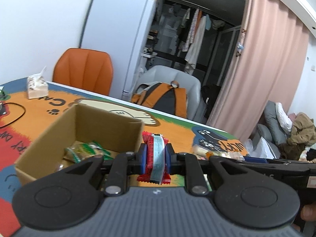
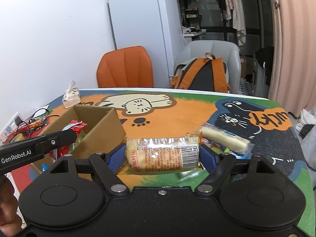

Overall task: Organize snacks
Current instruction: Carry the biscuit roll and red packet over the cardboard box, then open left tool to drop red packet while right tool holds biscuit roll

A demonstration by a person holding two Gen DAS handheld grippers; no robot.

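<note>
On the cat-printed tabletop (image 2: 177, 114), the left tool (image 1: 155, 156) pinches a red snack packet (image 1: 155, 158) just beside the cardboard box (image 1: 94, 122), the right tool (image 2: 163, 156) clamps a biscuit roll (image 2: 164, 154), both apparently box-bound.

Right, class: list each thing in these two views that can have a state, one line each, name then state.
left claw: shut on the red snack packet, held off the table.
right claw: gripping the orange biscuit pack by its ends.
cardboard box: open-topped, with green packets inside.
tissue pack: opened, a tissue sticking up.
white stick snack: lying on the table mat.
</note>
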